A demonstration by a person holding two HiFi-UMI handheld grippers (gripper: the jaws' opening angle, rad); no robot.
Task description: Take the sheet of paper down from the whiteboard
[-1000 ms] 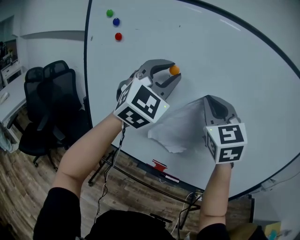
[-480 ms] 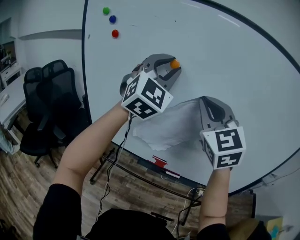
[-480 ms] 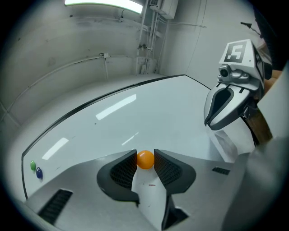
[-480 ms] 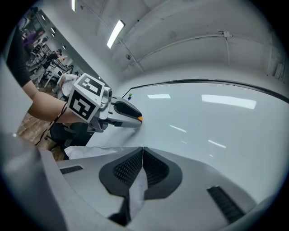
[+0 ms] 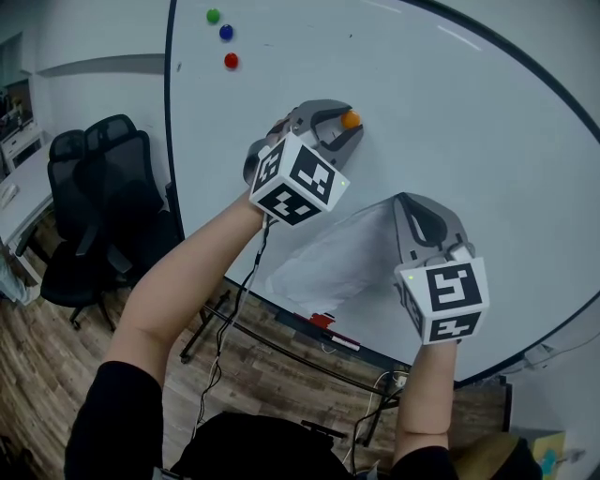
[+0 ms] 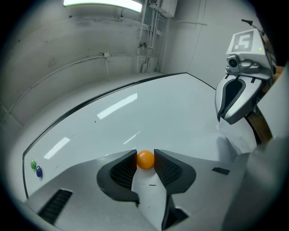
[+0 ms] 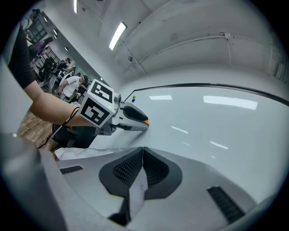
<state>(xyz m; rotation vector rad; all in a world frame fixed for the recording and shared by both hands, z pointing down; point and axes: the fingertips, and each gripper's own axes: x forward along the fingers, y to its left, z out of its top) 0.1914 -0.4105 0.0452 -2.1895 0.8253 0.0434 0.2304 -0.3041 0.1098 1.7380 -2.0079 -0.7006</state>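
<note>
My left gripper [image 5: 348, 123] is shut on a small orange magnet [image 5: 350, 119] against the whiteboard [image 5: 469, 112]. In the left gripper view both pads touch the orange magnet [image 6: 145, 159]. Lower right, my right gripper [image 5: 399, 202] is shut on the top right corner of the white sheet of paper [image 5: 323, 264]. The sheet hangs off the board, trailing down to the left. In the right gripper view a strip of the paper [image 7: 137, 189] is pinched between the closed pads of the right gripper [image 7: 142, 151].
Green [image 5: 213, 16], blue [image 5: 226, 32] and red [image 5: 231, 61] magnets sit at the board's top left. Black office chairs [image 5: 103, 178] stand to the left of the board. A red object [image 5: 321, 322] lies on the board's tray below the paper.
The sheet's free end has swung down and to the left and hangs flatter. My right gripper has shifted slightly down with it. The left gripper stays on the orange magnet.
</note>
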